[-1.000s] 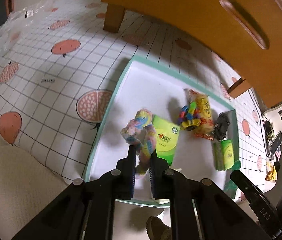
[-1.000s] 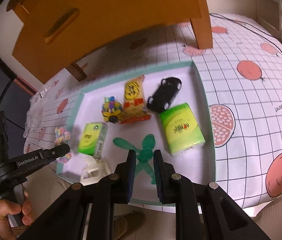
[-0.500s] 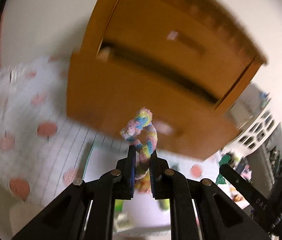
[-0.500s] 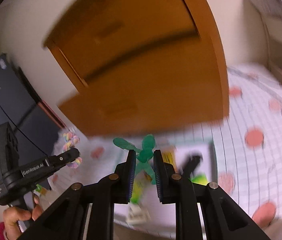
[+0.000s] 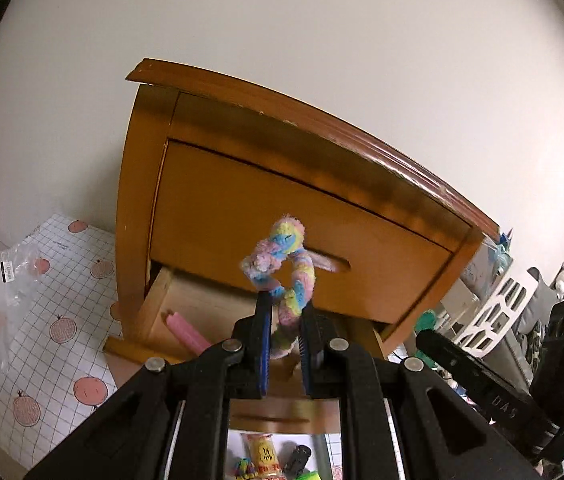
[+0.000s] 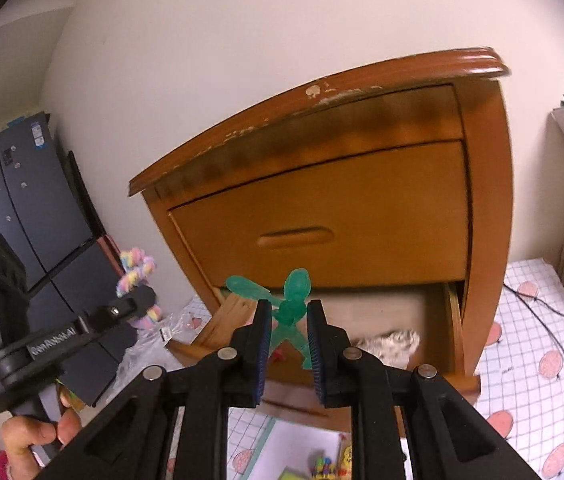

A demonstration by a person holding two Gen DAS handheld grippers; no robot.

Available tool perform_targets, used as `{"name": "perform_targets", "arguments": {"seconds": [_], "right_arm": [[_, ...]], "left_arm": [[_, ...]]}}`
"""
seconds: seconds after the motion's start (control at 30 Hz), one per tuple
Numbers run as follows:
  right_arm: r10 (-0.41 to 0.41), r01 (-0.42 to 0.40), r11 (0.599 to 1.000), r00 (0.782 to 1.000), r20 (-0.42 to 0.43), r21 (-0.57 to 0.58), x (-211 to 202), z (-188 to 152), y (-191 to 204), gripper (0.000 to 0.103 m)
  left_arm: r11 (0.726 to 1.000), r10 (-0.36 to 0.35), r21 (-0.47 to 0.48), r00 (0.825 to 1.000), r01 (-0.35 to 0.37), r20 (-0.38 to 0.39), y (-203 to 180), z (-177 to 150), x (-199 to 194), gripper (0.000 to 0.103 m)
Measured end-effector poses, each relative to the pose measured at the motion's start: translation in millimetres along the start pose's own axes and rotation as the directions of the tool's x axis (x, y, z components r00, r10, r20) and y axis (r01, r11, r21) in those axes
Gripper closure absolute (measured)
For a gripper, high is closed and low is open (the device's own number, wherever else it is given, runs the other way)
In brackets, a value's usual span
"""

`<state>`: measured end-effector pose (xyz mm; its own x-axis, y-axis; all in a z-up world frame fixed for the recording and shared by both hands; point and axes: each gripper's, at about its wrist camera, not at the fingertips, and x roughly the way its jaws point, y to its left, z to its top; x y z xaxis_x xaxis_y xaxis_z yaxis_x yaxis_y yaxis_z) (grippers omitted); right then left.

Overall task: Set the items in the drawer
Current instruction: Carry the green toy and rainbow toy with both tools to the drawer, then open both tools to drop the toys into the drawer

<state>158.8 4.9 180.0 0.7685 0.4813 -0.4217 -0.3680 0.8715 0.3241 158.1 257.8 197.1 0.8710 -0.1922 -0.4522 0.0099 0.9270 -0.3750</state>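
Pastel fuzzy ring sits clamped in the left gripper, raised in front of the wooden nightstand and angled slightly down. Green plastic figure is pinched in the right gripper, level with the open bottom drawer. At nine o'clock in the right view, a hand grips the left tool's handle. Drawer mouth gapes at twelve o'clock beyond both grippers, with a pink stick lying at its left end and a fluffy pale bundle at its right, bare room between.
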Motion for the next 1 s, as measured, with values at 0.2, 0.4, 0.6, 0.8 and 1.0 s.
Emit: {"name": "perform_targets", "arguments": {"seconds": [0.2,0.4,0.6,0.8,1.0], "right_arm": [[-0.039,0.038,0.999,0.997,-0.072,-0.008,40,11,0,0.084],[-0.075,0.071,0.997,0.986,-0.146,-0.031,73,3,1,0.084],[-0.107,0.096,0.993,0.975,-0.192,-0.067,95,-2,6,0.082],[-0.132,0.118,0.99,0.965,-0.228,-0.075,112,-6,9,0.078],[-0.151,0.138,0.988,0.959,-0.239,-0.073,120,-10,9,0.065]], "left_arm": [[0.999,0.044,0.008,0.998,-0.044,-0.047,7,3,29,0.091],[0.996,0.086,-0.002,0.989,-0.087,-0.12,20,-7,61,0.091],[0.993,0.118,-0.003,0.982,-0.119,-0.151,27,-12,74,0.082],[0.991,0.133,-0.004,0.978,-0.136,-0.161,32,-20,78,0.055],[0.989,0.145,-0.015,0.973,-0.15,-0.177,36,-21,82,0.04]]}}
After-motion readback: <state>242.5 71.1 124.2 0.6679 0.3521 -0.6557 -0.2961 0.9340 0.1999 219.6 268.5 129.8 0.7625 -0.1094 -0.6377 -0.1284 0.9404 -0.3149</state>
